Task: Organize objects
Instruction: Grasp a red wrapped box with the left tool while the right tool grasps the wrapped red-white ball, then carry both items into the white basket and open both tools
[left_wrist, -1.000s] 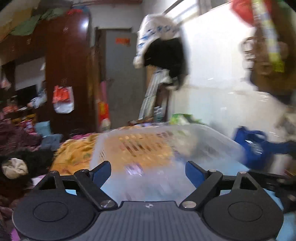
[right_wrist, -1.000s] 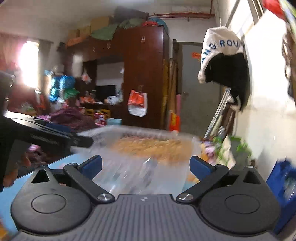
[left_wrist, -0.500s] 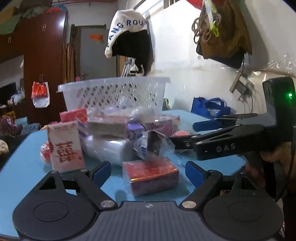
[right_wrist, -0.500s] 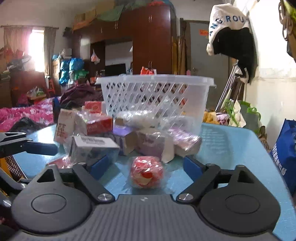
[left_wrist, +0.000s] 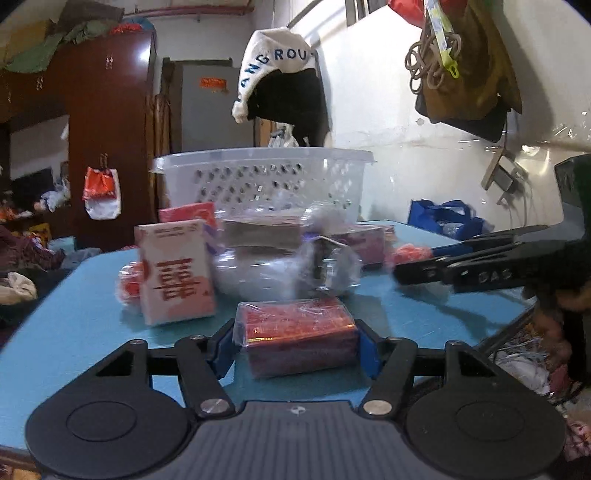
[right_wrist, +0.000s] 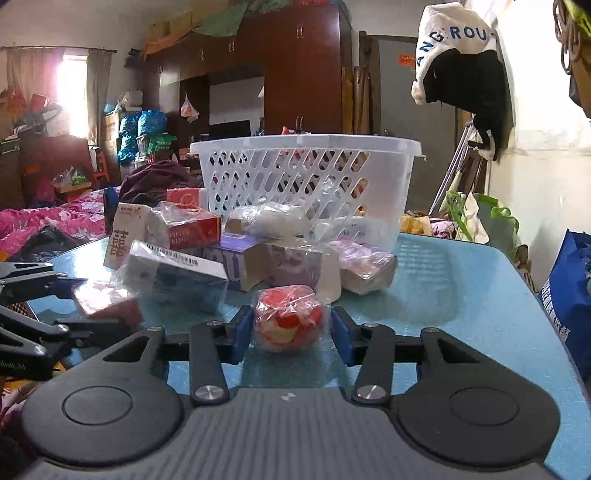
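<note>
- left gripper (left_wrist: 295, 349) sits low at the near table (left_wrist: 74, 325) edge, its blue pads touching both ends of the red box (left_wrist: 297, 338), clamped on it.
- right gripper (right_wrist: 291, 330) brackets the red-white ball (right_wrist: 289, 319); small gaps show at each pad, so i cannot tell if it grips.
- pile of wrapped boxes (right_wrist: 236, 258) crowds the table middle, just beyond both grippers; bare blue surface lies to the right of the ball.
- white basket (right_wrist: 306, 177) stands upright behind the pile, touching it, near the far edge.
- card box (left_wrist: 173, 271) with a red character stands upright, just left of the red box.
- both grippers point level toward the basket, side by side, well apart.
</note>
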